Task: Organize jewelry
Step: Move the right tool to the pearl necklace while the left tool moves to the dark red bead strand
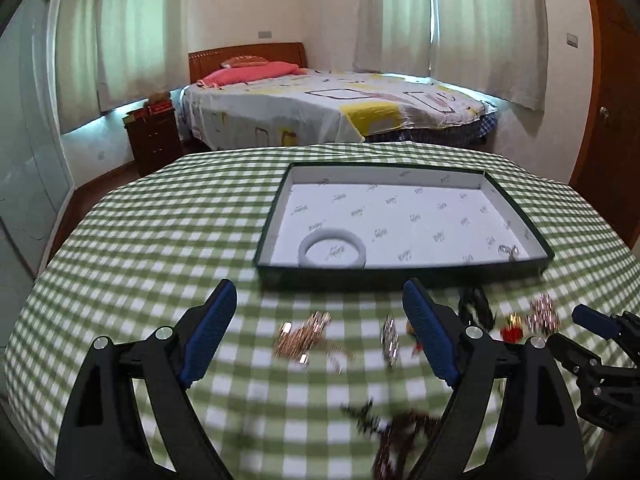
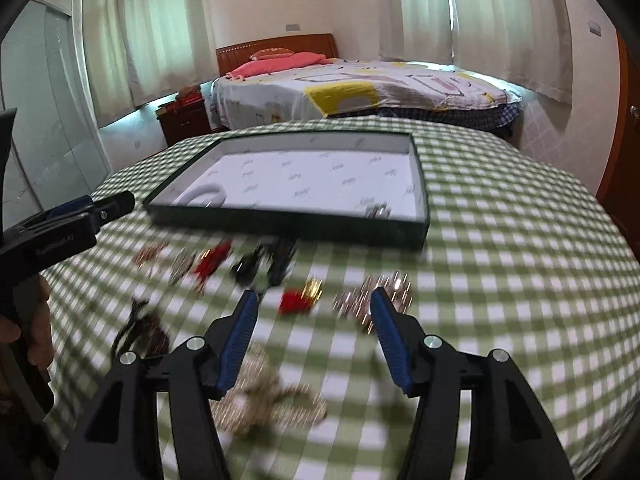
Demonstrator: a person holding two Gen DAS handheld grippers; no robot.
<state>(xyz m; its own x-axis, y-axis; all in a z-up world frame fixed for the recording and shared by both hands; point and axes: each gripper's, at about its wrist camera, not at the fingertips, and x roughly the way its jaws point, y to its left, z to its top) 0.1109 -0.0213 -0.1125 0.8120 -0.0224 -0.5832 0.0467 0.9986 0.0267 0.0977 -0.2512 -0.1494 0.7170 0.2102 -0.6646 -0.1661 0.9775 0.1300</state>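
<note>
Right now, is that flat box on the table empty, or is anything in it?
Not empty. The box holds a white bangle near its front left corner and a small silvery piece near the front right; most of its floor is bare.

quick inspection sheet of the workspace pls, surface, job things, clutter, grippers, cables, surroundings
surface: green checked tablecloth.
job's things: shallow box holds a white bangle and a small silver piece; rose-gold piece, red piece and dark pieces lie loose in front, blurred.
clutter: nothing seen.
grippers: left gripper and right gripper open, empty.
cables: nothing seen.
surroundings: bed, curtains, nightstand.
</note>
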